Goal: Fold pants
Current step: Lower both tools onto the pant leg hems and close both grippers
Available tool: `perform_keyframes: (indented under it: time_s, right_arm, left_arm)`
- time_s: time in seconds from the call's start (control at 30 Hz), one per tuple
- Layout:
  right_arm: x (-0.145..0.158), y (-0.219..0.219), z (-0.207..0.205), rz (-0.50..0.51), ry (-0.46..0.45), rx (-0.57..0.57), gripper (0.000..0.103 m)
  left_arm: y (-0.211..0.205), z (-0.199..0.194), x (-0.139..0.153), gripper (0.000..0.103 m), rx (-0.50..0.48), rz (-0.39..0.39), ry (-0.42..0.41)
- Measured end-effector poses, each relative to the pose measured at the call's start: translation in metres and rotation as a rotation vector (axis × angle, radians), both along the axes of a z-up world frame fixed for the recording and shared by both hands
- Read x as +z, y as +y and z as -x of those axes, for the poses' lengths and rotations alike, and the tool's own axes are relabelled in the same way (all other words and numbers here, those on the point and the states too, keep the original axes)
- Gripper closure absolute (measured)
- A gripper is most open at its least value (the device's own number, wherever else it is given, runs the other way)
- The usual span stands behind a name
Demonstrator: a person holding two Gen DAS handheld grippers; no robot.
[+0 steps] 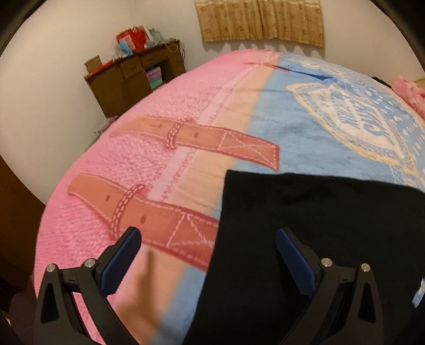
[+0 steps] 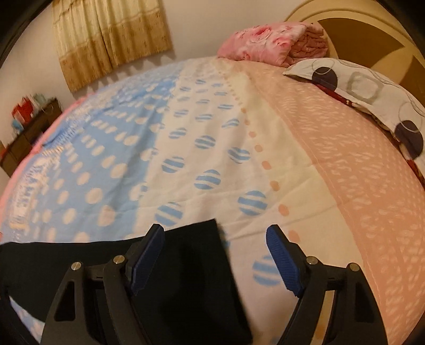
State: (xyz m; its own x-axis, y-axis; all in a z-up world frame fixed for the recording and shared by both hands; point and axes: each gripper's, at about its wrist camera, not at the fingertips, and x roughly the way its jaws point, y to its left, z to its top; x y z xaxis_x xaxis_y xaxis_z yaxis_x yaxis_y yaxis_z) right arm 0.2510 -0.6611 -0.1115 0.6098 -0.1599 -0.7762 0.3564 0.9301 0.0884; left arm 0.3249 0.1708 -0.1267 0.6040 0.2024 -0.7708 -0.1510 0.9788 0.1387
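Note:
The black pants lie flat on the bed's patterned blanket. In the left wrist view, my left gripper is open and holds nothing, hovering over the pants' left edge with the right finger above the fabric. In the right wrist view, the pants show a straight right edge with a corner near the top. My right gripper is open and holds nothing, straddling that right edge from above, left finger over the fabric, right finger over the blanket.
A brown cabinet with boxes stands by the far wall, left of the bed. Curtains hang behind. A folded pink quilt and a patterned pillow lie at the headboard end.

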Motion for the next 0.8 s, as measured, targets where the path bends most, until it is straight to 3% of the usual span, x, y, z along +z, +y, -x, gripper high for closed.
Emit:
perform_keyframes:
  time_s: [0.17,0.4,0.57,0.63,0.73,0.8]
  right_arm:
    - [-0.024,-0.005,-0.013,-0.016,0.057,0.029,0.023]
    - [-0.024,-0.005,-0.014,-0.011,0.046,0.052,0.025]
    - [-0.025,-0.002,-0.015,-0.002,0.038,0.059,0.028]
    - [-0.026,-0.001,-0.015,0.000,0.037,0.059,0.029]
    - [-0.026,-0.001,-0.015,0.001,0.038,0.068,0.032]
    - [-0.026,0.001,-0.016,0.003,0.039,0.087,0.041]
  left_arm:
    - [0.009,-0.014,-0.003,0.000,-0.028,0.053,0.017]
    - [0.013,-0.037,0.007,0.001,-0.057,0.088,0.009]
    - [0.012,-0.060,-0.006,0.012,-0.061,0.139,0.075]
    - [0.012,-0.064,-0.005,0.014,-0.062,0.151,0.061]
    - [0.010,-0.068,-0.006,0.015,-0.069,0.143,0.077]
    - [0.007,-0.068,-0.007,0.018,-0.080,0.127,0.075]
